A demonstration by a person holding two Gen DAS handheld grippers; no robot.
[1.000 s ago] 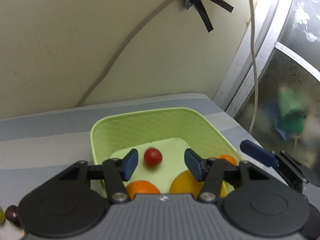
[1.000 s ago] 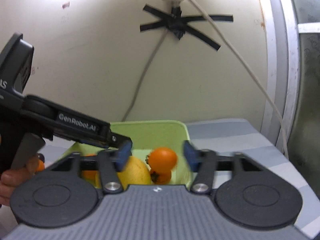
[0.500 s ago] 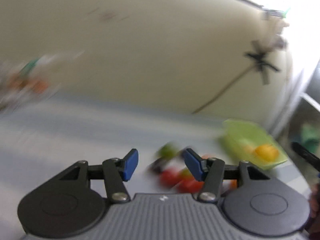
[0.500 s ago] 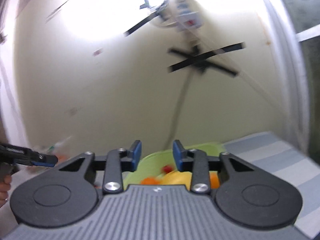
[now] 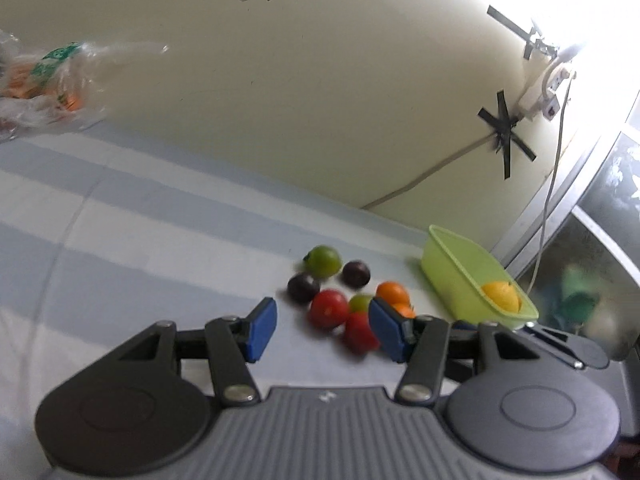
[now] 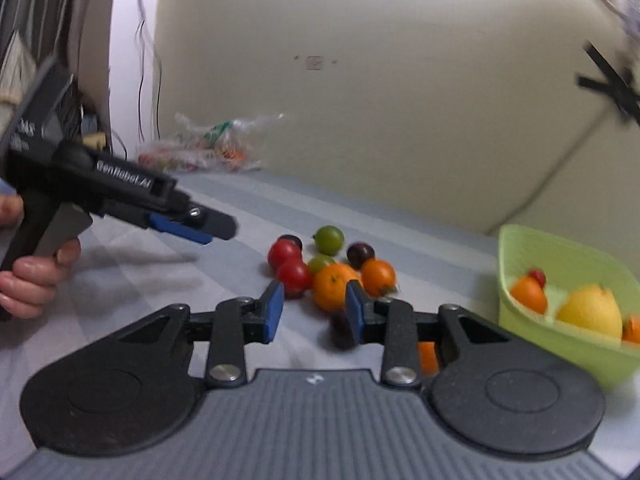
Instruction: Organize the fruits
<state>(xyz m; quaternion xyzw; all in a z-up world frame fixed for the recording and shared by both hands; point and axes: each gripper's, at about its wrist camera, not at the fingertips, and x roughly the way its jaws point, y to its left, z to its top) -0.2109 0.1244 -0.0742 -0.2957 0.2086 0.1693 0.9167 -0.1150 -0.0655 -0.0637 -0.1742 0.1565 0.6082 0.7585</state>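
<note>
A pile of small fruits lies on the striped cloth: red tomatoes [image 5: 329,307], a green fruit [image 5: 323,260], dark plums [image 5: 356,273] and oranges [image 5: 392,292]. In the right wrist view the same pile shows an orange [image 6: 332,285] and a red tomato [image 6: 294,276]. The green basket [image 5: 448,264] stands to the right and holds a lemon [image 6: 591,310] and small fruits [image 6: 528,293]. My left gripper [image 5: 322,330] is open and empty just short of the pile. My right gripper [image 6: 314,311] is open and empty in front of the orange.
A clear plastic bag [image 6: 204,148] with produce lies at the back against the wall. A cable [image 5: 424,176] runs down the wall to the table. The left gripper's body [image 6: 120,196] and the hand holding it reach in at the left of the right wrist view.
Both grippers have swung away from the basket to the fruit pile. The tomato and the orange seen between the fingers a second ago now lie in the basket.
</note>
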